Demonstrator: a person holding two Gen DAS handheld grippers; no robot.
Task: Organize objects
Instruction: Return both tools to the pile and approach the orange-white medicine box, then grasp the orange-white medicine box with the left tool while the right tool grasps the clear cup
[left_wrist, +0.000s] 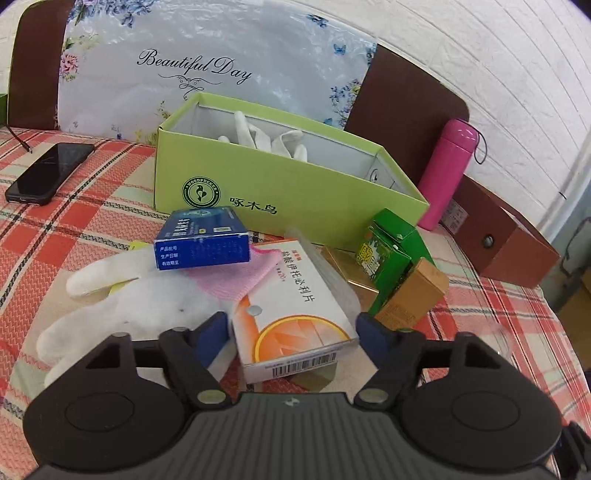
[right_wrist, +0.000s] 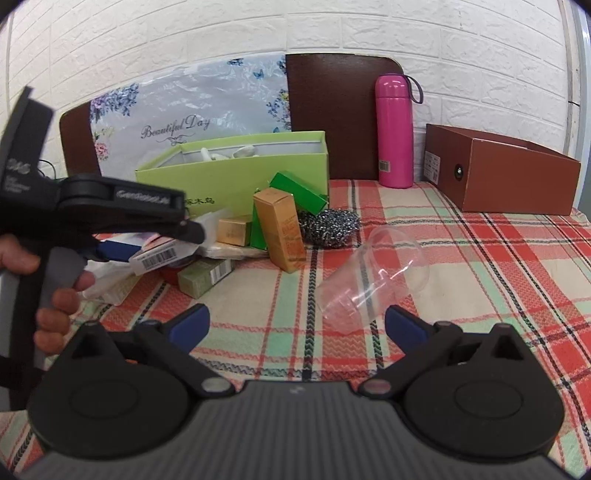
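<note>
Left wrist view: the left gripper (left_wrist: 291, 328) is seen with its blue-padded jaws spread apart on either side of the white and orange medicine box (left_wrist: 295, 310), neither pad yet pressed against the carton. The box lies tilted on top of a heap, its barcode end toward the camera. Just beyond it a pink cloth (left_wrist: 243, 273) is spread, with a blue box (left_wrist: 201, 240) resting on it and a white glove (left_wrist: 122, 306) to the left. To the right a green carton (left_wrist: 391, 251) and a tan carton (left_wrist: 413, 295) are propped together. Behind the heap stands the open lime-green shoebox (left_wrist: 258, 188), with more white gloves inside, which is judged to be the collecting place.

In the right wrist view the right gripper (right_wrist: 295, 325) is held with its jaws wide apart and nothing between them, above the checked tablecloth (right_wrist: 480, 277), near a clear plastic cup (right_wrist: 373, 277) lying on its side. A steel scourer (right_wrist: 328, 225) sits beside the heap; a pink flask (right_wrist: 393, 133) and a brown box (right_wrist: 517, 177) stand well apart at the back.

The step in hand is judged to be the grasp of the medicine box. The jaws would next have to be closed squarely on its long sides, and the box lifted clear without the blue box or the cartons being dragged along
</note>
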